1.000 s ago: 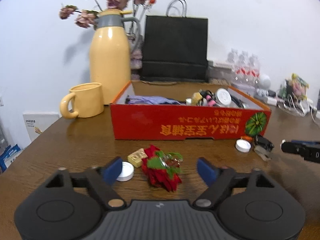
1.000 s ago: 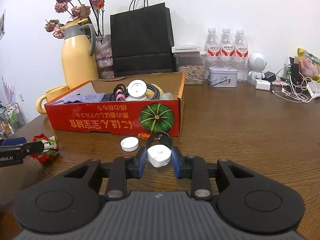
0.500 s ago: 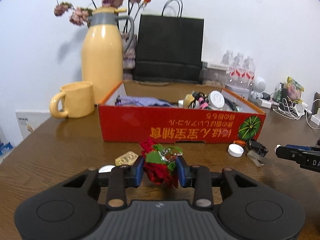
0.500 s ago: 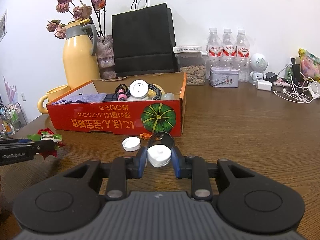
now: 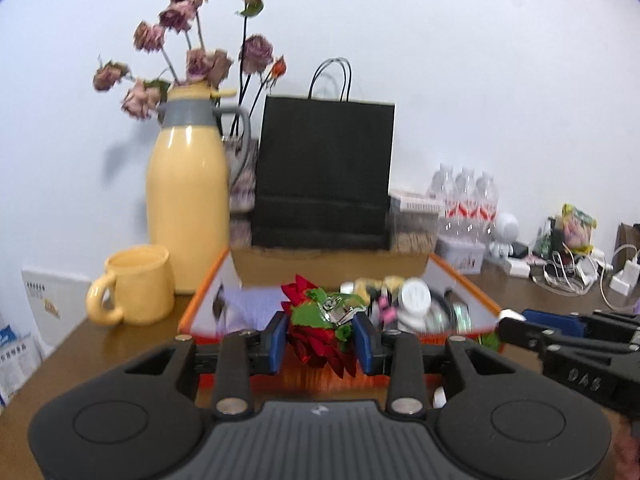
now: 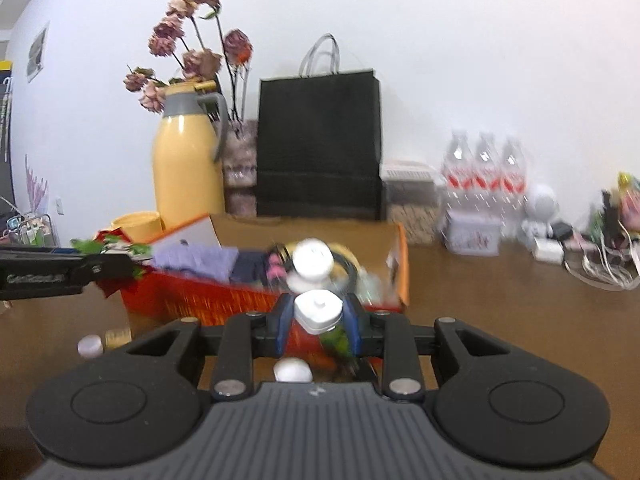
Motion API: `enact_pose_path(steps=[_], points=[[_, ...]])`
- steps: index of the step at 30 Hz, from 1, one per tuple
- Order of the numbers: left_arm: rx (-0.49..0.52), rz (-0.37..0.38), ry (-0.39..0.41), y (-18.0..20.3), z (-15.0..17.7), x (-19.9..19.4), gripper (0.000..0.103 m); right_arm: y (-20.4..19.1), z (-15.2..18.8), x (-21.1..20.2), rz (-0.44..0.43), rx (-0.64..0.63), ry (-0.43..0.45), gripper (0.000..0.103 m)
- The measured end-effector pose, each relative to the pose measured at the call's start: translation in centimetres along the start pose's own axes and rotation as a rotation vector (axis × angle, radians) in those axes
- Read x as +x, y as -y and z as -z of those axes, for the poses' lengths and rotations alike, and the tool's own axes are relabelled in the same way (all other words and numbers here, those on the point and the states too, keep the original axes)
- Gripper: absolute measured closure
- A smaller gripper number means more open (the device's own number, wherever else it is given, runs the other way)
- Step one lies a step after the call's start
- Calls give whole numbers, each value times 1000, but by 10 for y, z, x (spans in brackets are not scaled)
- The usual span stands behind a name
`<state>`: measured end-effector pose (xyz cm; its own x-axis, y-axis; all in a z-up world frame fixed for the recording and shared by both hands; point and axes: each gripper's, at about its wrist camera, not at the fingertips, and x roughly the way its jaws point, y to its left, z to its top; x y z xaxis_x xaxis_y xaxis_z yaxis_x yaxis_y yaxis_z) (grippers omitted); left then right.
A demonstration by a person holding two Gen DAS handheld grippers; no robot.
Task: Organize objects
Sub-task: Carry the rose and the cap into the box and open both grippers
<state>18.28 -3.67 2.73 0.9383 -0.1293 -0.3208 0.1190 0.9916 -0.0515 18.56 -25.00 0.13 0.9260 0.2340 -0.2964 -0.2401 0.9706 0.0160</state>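
Both tongs are closed on loads. The left tongs (image 5: 320, 338) pinch a crinkly red-and-green foil wrapper (image 5: 322, 326) between blue pads, narrow but not fully closed. The right tongs (image 6: 318, 320) clamp a small white cap-like piece (image 6: 319, 307) the same way. Each load hangs above the table (image 6: 500, 300), at the near wall of the red cardboard box (image 5: 476, 300), not yet over its inside.

The foil is soft and springy; I judge it could slide out of a loose pinch or catch on the box rim. The white piece is smooth and rounded and might pop free if squeezed off-centre. With the two tongs close together, they could bump at the box.

Both views are blurred, so the box contents are hard to name. A white lid (image 6: 292, 370) and other small bits on the table sit partly hidden behind the right tongs' body.
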Motion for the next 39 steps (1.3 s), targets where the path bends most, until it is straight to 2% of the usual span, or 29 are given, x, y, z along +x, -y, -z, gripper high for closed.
enact_pose_path(steps=[4, 12, 25, 27, 28, 29, 30, 31, 34, 35, 37, 39], points=[[7, -11, 28, -1, -17, 23, 69, -14, -19, 25, -10, -12, 26, 75], [-12, -44, 21, -13, -37, 81, 69, -20, -44, 83, -1, -3, 45, 75], [36, -60, -23, -18, -43, 146, 69, -1, -51, 145, 8, 17, -18, 75], [41, -60, -30, -19, -42, 151, 66, 0, -50, 151, 7, 17, -32, 75], [43, -58, -32, -19, -42, 152, 61, 1, -49, 154, 11, 20, -43, 75], [44, -61, -30, -19, -42, 152, 46, 1, -48, 156, 13, 25, -52, 74], [46, -65, -23, -19, -41, 152, 38, 0, -47, 157, 14, 25, -61, 71], [49, -75, -11, -18, -40, 150, 23, 0, -46, 158, 15, 22, -69, 60], [50, -110, 24, -18, -40, 144, 13, 1, -43, 155, 56, 21, -66, 32], [38, -102, 28, -20, -41, 143, 3, 3, -43, 155, 60, 27, -68, 27], [17, -81, 34, -23, -42, 141, 0, 8, -42, 153, 41, 54, -63, 0], [16, -90, 49, -23, -41, 138, 0, 8, -42, 150, 45, 53, -54, 0]])
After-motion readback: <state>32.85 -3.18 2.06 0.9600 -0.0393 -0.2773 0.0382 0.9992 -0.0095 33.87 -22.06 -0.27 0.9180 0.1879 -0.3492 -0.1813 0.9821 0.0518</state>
